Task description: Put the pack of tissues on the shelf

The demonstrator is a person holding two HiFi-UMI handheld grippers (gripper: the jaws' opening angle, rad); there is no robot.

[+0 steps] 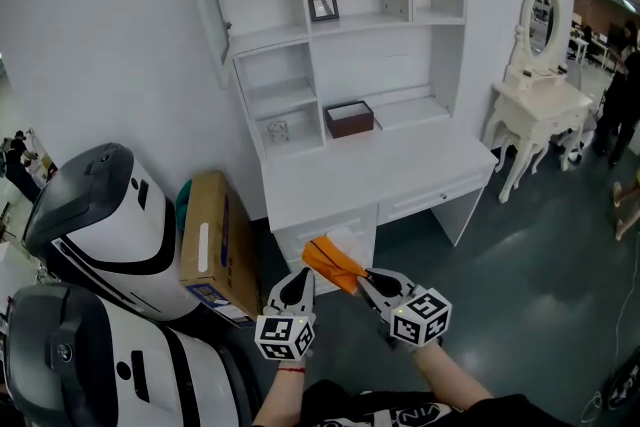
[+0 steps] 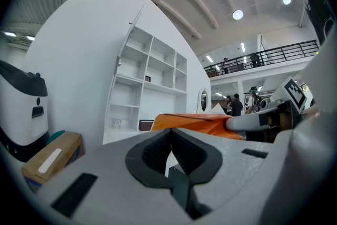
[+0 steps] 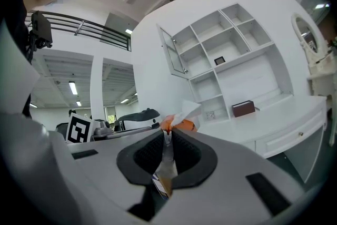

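An orange pack of tissues [image 1: 332, 265] hangs in the air in front of the white desk, with my right gripper [image 1: 368, 283] shut on its near end. In the right gripper view the pack's wrapper [image 3: 167, 166] is pinched between the jaws, and a white tissue [image 3: 185, 110] sticks out past the tips. My left gripper [image 1: 298, 283] is just left of the pack, jaws shut with nothing between them. From the left gripper view the orange pack [image 2: 195, 123] lies beyond the tips. The white shelf unit [image 1: 330, 15] stands on the desk ahead.
On the white desk [image 1: 375, 170] stands a dark brown box [image 1: 349, 118]; a small picture frame [image 1: 322, 2] sits on a middle shelf. A cardboard box [image 1: 215, 245] and white-and-black machines [image 1: 105, 215] are at left. A white dressing table with an oval mirror [image 1: 538, 75] stands at right.
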